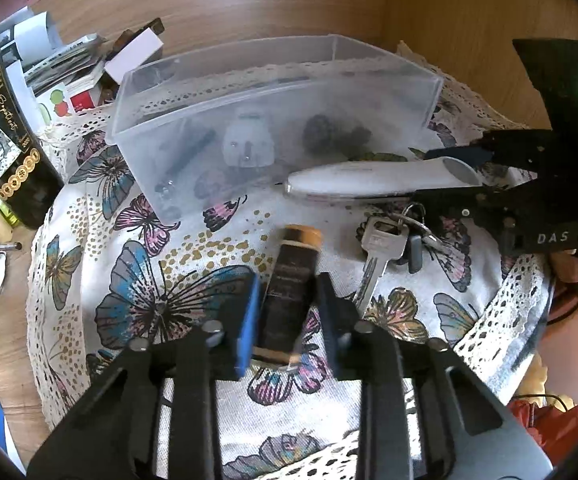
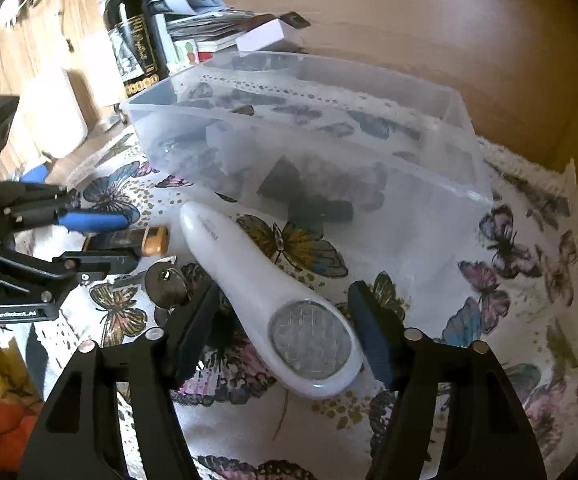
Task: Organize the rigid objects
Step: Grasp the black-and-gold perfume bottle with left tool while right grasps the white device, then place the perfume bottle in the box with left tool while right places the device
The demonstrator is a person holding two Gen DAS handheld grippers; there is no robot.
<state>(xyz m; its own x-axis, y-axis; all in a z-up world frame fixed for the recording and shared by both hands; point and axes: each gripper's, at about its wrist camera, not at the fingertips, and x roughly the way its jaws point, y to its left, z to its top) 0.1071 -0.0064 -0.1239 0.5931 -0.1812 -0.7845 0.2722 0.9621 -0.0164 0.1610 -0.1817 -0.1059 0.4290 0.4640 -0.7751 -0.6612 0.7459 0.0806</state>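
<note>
A clear plastic bin [image 1: 161,120] [image 2: 469,160] stands at the back of the butterfly cloth and holds several small items. My left gripper [image 1: 289,320] is open, its pads on either side of a dark tube with a gold cap [image 1: 293,276] [image 2: 129,240] that lies on the cloth. My right gripper [image 2: 285,332] is open around the round head of a white handheld device [image 2: 273,284] [image 1: 369,180], with gaps on both sides. A bunch of keys [image 1: 389,248] [image 2: 165,284] lies between the tube and the device.
A dark wine bottle [image 1: 5,152] [image 2: 133,40] and a pile of papers and small boxes [image 1: 69,68] stand left of the bin. A wooden wall [image 2: 449,20] runs behind the bin. The cloth's lace edge [image 1: 501,312] hangs at the right.
</note>
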